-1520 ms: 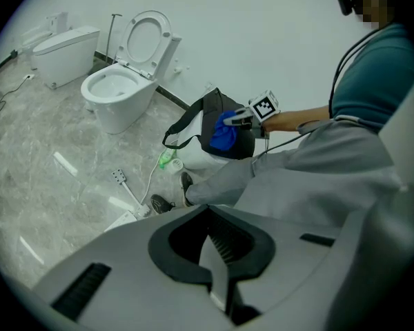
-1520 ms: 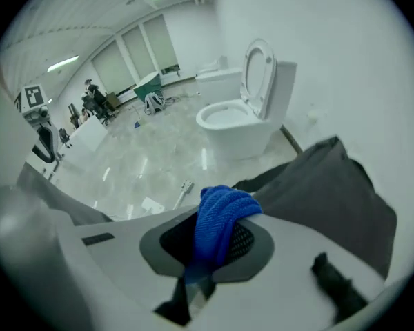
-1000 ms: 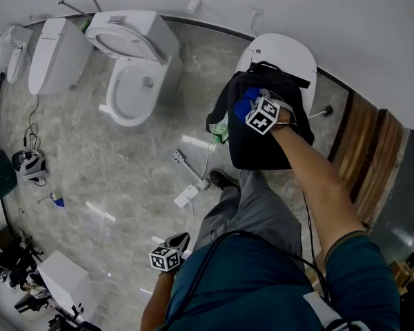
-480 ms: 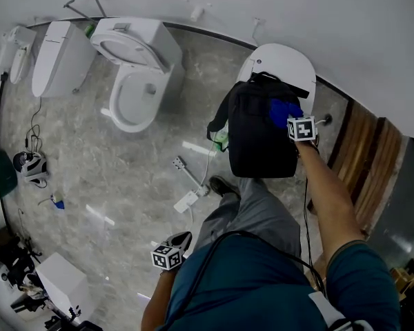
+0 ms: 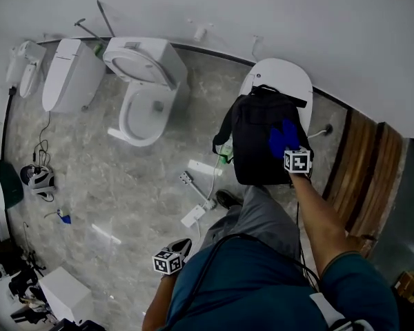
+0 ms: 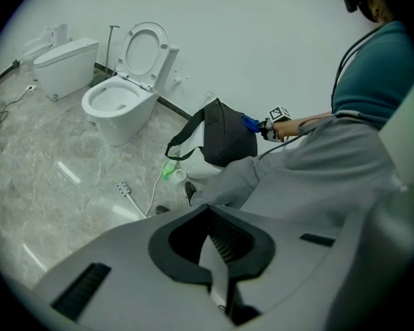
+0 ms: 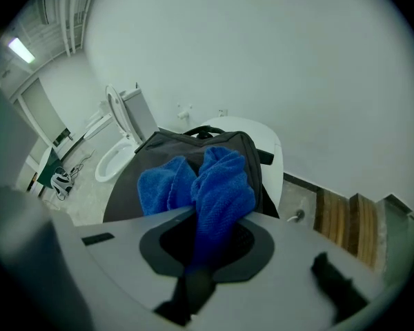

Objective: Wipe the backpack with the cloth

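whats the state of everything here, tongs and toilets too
right tongs, shut on cloth
left tongs, shut, empty
cloth, bunched against backpack
backpack, lying on right toilet
right toilet, lid down
middle toilet, lid up
left toilet, lid down

Backpack: on shut toilet, against wall
Cloth: on backpack, right side, in right gripper
Open toilet: left of backpack

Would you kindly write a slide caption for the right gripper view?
Right tool grips a blue cloth over a black backpack on a white toilet.
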Action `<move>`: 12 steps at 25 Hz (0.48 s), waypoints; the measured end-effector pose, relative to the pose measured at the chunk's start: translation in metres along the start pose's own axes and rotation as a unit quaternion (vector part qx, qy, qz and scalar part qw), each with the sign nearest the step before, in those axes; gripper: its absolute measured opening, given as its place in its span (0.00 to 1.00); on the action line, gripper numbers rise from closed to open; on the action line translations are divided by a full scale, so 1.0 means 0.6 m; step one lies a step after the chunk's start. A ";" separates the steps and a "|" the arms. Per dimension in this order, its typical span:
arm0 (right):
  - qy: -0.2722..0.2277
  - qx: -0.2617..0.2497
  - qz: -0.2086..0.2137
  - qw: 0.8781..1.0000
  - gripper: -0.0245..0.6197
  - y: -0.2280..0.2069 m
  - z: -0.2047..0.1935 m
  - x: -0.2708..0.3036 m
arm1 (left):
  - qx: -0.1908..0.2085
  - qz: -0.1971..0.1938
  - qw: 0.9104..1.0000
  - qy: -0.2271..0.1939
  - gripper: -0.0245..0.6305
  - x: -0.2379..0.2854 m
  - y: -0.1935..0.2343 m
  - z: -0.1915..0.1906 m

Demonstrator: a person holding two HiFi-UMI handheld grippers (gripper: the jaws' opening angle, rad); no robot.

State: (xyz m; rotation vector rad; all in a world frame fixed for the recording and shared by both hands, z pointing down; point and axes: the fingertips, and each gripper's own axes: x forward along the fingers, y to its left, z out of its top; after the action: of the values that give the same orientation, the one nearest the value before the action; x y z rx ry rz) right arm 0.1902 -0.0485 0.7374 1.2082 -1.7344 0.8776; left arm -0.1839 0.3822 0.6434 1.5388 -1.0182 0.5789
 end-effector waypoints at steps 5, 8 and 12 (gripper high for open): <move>0.047 -0.003 -0.007 0.999 0.11 0.009 -0.085 -0.019 | 0.000 0.008 1.000 0.011 0.04 -0.009 0.020 -0.040; 0.125 -0.009 0.010 0.992 0.11 0.020 -0.182 -0.019 | 0.002 0.008 1.000 0.013 0.04 -0.010 0.023 -0.059; 0.215 0.044 0.054 0.974 0.11 0.009 -0.304 -0.023 | 0.016 0.001 1.000 0.015 0.04 0.013 0.014 -0.068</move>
State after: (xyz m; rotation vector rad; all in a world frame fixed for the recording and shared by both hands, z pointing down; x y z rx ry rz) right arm 0.2303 0.1186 0.8001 0.9014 -1.4291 1.1942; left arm -0.1803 0.4194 0.6636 1.5523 -0.9923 0.6216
